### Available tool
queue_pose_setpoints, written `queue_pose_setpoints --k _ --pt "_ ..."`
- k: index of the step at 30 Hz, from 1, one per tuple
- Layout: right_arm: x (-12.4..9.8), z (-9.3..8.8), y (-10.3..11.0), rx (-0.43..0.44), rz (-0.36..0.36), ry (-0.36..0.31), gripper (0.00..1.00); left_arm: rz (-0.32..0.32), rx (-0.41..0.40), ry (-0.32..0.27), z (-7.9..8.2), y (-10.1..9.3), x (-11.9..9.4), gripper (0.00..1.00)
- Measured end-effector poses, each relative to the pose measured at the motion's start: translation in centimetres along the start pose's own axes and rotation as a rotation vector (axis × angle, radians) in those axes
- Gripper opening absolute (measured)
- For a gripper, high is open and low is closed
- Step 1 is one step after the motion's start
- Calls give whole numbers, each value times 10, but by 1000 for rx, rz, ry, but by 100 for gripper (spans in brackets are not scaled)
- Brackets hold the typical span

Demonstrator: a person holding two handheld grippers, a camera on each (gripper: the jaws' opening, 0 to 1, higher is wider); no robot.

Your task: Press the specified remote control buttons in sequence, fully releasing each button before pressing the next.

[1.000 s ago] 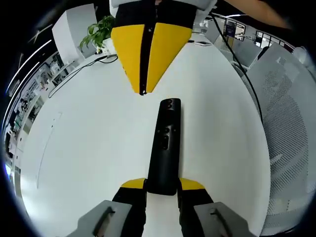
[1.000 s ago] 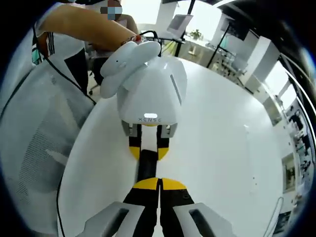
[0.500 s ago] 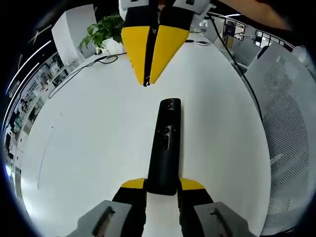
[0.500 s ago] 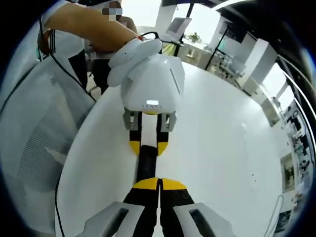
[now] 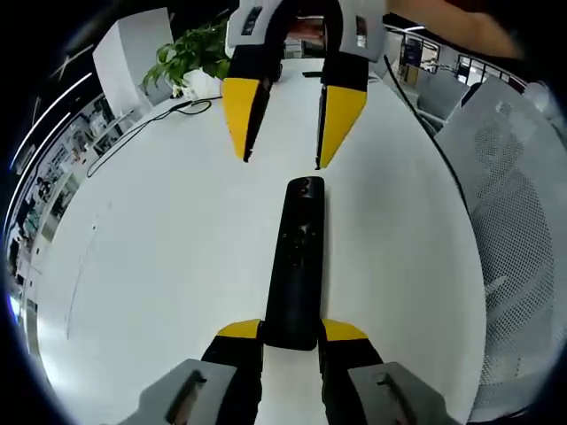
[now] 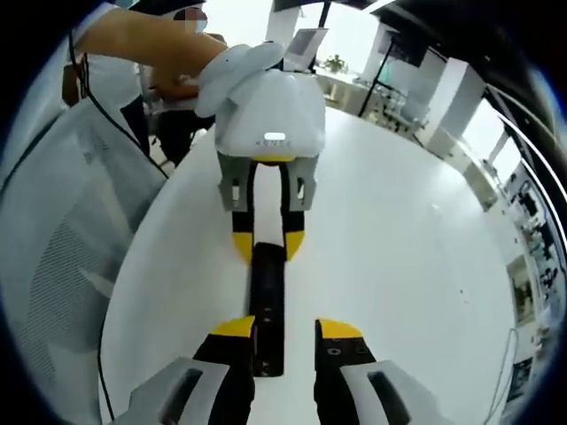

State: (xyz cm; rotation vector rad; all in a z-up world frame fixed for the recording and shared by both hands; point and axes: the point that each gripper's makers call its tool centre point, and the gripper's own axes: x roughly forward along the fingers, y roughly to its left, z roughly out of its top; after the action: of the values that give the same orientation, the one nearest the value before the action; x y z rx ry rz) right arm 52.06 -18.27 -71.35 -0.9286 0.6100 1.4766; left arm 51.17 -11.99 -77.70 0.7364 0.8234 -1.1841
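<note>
A long black remote control (image 5: 298,257) lies lengthwise on the white table (image 5: 159,248). My left gripper (image 5: 291,331) is shut on the remote's near end, yellow tips on either side. My right gripper (image 5: 282,163) reaches in from the top of the left gripper view, open, its yellow tips hanging just beyond the remote's far, button end. In the right gripper view my right gripper (image 6: 287,328) stands open over the remote (image 6: 267,301), which runs close to its left finger. Beyond it the white-bodied left gripper (image 6: 267,246) clamps the remote's other end.
A potted plant (image 5: 184,55) and a dark cable (image 5: 133,131) sit toward the table's far left edge. A mesh chair (image 5: 523,221) stands past the right edge. A person's arm (image 6: 151,40) holds the left gripper, beside another mesh chair back (image 6: 53,266).
My right gripper's jaws have gone from shut to open, and it has drawn back slightly from the remote's button end. The left gripper and the remote have stayed put.
</note>
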Motion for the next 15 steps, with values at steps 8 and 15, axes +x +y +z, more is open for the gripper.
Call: queue_pose_setpoints --k 8,15 --pt "4 -20 4 55 13 2 34 3 -4 -15 0 0 0 23" --pt "13 -44 11 116 65 28 30 4 -9 -19 1 0 0 23"
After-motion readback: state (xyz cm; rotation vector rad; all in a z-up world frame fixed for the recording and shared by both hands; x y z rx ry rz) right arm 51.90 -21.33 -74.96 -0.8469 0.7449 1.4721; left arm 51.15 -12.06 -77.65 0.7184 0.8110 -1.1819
